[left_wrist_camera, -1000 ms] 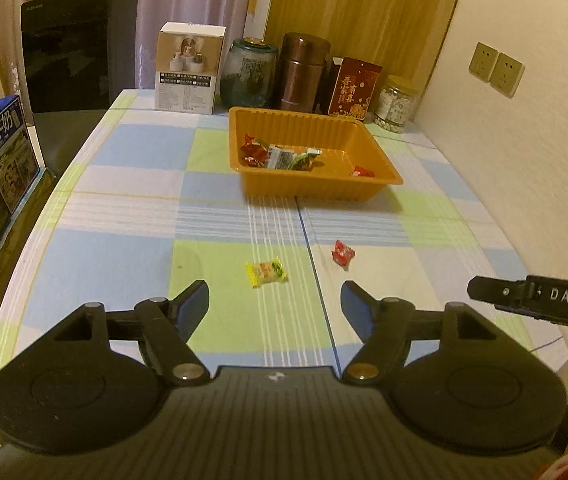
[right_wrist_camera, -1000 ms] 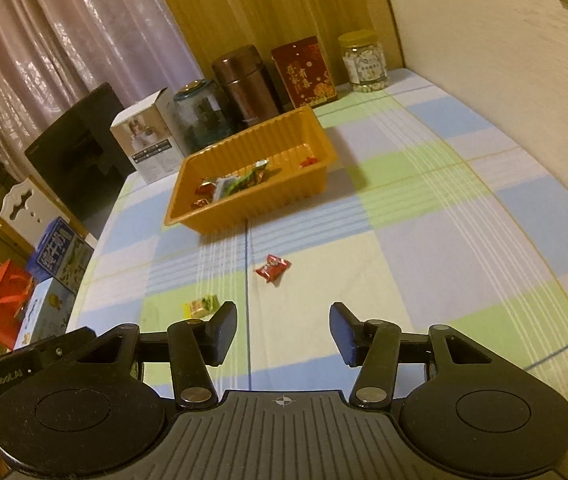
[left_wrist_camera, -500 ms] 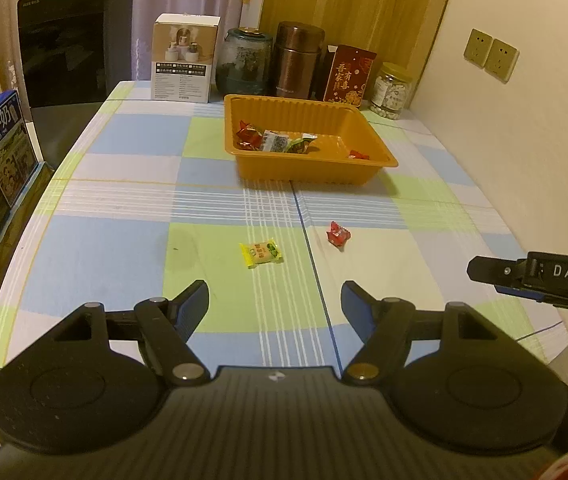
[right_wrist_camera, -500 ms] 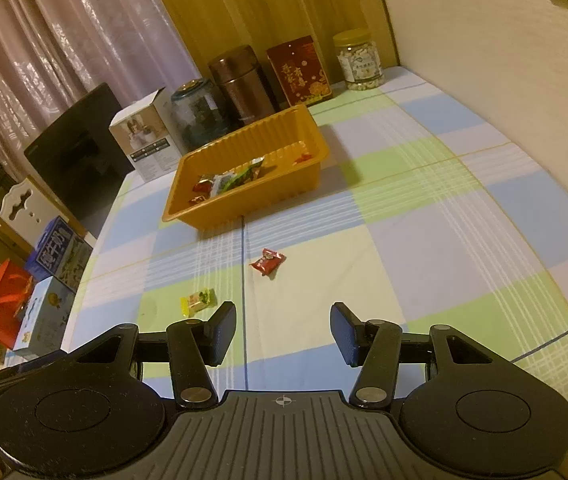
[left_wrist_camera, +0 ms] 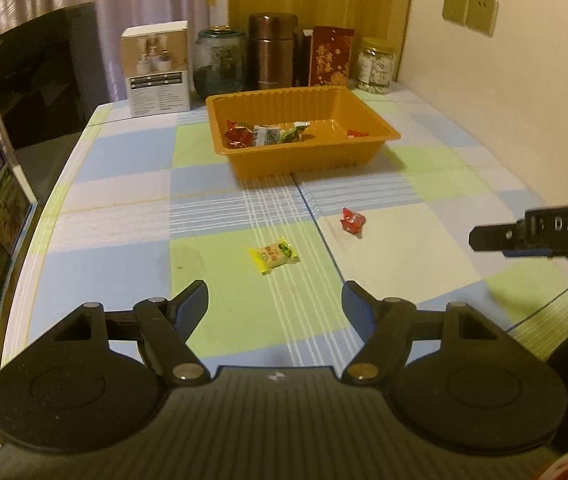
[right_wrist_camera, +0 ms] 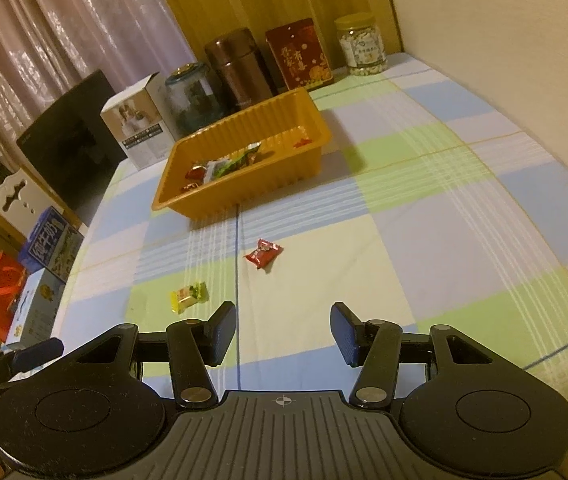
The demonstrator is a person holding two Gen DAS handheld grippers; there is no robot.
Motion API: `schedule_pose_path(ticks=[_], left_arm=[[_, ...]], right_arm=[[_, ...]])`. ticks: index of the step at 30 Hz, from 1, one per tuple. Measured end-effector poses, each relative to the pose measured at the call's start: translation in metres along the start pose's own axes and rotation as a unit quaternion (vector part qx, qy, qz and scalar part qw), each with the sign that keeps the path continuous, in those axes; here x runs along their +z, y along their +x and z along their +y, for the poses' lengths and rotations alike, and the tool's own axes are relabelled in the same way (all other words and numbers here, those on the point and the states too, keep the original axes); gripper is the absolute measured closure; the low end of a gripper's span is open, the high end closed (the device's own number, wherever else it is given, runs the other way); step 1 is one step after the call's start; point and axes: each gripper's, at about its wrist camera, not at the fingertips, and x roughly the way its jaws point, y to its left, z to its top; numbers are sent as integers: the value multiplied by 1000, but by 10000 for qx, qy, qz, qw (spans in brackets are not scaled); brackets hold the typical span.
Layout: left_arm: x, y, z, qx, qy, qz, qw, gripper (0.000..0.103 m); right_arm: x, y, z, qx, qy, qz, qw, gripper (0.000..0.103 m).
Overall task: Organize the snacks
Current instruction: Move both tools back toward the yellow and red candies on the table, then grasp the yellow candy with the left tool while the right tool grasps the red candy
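Your left gripper (left_wrist_camera: 275,300) hangs with jaws wide and empty above the surface (left_wrist_camera: 116,208), near its front edge, and your right gripper (right_wrist_camera: 284,330) does the same. The yellow snack (left_wrist_camera: 273,255) and red snack (left_wrist_camera: 352,221) lie mid-surface, apart; the orange tray (left_wrist_camera: 307,162) sits toward the back edge.

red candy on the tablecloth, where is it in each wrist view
Left wrist view: the red candy lies right of centre, beyond the right finger of the open left gripper, right of the yellow candy.
Right wrist view: it lies near centre, ahead of the open right gripper.
Shared landmark: the orange tray behind it.
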Motion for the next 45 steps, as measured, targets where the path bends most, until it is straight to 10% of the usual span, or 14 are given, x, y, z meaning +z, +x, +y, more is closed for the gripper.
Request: schedule_pose_path(ticks=[20, 29, 37, 45], left_arm=[[14, 137, 10, -372, 2008, 354, 9783, 42], [15, 158, 14, -559, 1850, 327, 9806, 48], [14, 158, 5, -604, 1480, 279, 9867, 83], [9, 149, 10, -401, 592, 222, 9972, 84]], right_arm=[[11, 90, -1, -90, -91, 332, 9994, 50], [15, 112, -7, -155, -53, 375, 9992, 50], [17, 127, -1, -89, -178, 323, 9993, 51], [22, 148, 16, -11, -407, 207, 9990, 51]])
